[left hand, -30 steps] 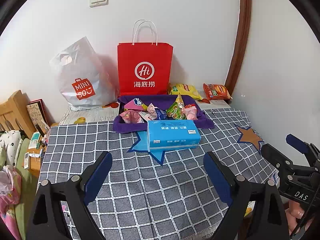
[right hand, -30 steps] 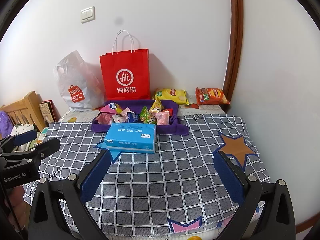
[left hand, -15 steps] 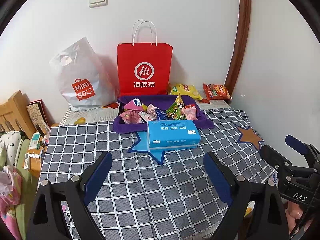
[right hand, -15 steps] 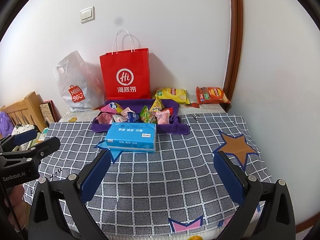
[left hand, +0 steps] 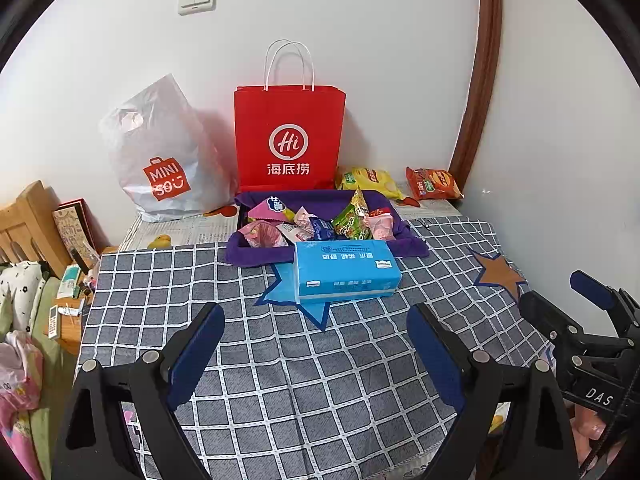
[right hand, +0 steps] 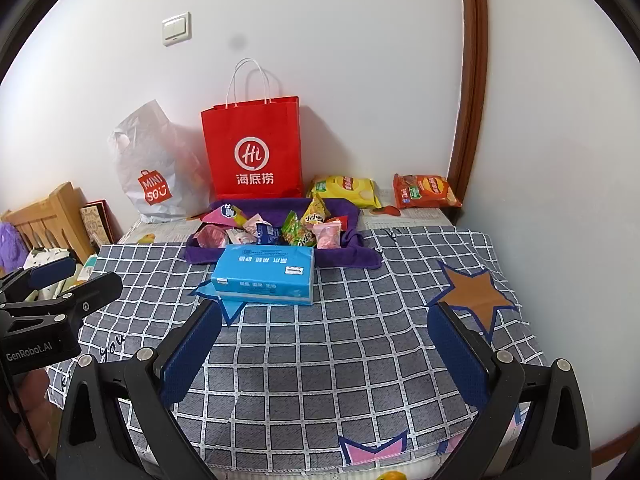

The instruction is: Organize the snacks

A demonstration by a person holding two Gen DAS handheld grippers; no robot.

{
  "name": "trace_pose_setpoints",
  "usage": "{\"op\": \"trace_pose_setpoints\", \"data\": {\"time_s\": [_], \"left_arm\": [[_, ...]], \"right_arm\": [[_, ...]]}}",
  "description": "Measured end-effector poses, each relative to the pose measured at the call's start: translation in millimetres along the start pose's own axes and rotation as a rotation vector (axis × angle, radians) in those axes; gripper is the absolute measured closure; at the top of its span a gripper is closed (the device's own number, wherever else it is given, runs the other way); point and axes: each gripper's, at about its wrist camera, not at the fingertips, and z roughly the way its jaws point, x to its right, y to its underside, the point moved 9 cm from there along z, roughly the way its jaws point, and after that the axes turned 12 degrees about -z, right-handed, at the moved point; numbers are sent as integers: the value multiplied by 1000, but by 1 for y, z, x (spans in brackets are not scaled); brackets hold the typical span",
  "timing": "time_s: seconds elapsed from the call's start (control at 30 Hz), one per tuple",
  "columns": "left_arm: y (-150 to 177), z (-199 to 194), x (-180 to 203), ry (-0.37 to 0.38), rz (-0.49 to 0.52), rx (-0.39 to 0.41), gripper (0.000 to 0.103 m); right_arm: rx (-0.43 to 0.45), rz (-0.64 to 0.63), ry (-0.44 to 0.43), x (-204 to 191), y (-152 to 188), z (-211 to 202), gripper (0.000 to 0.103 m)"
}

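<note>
Several small snack packets [left hand: 320,226] [right hand: 280,230] lie piled in a purple cloth-lined tray [left hand: 256,254] [right hand: 348,258] at the back of the table. A yellow chip bag [left hand: 368,180] [right hand: 346,190] and an orange chip bag [left hand: 432,184] [right hand: 424,192] lie behind it by the wall. A blue tissue pack [left hand: 346,270] [right hand: 266,276] rests just in front of the tray. My left gripper [left hand: 316,344] hovers open over the checked cloth, short of the tissue pack, nothing between its fingers. My right gripper [right hand: 324,340] stands open likewise, to the right of the left one.
A red paper bag [left hand: 290,140] [right hand: 254,148] and a white plastic bag [left hand: 160,160] [right hand: 154,172] lean on the wall behind the tray. The grey checked tablecloth [left hand: 288,380] [right hand: 340,360] covers the table. A wooden bed frame [left hand: 28,220] and clutter sit left; a wall closes the right.
</note>
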Motion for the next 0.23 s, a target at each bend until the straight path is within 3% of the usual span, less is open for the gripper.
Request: {"op": "trace_pose_setpoints", "data": {"time_s": [0.23], "left_arm": [[0, 0, -1, 0, 0, 1, 11]], "right_arm": [[4, -4, -2, -2, -1, 0, 2]]}}
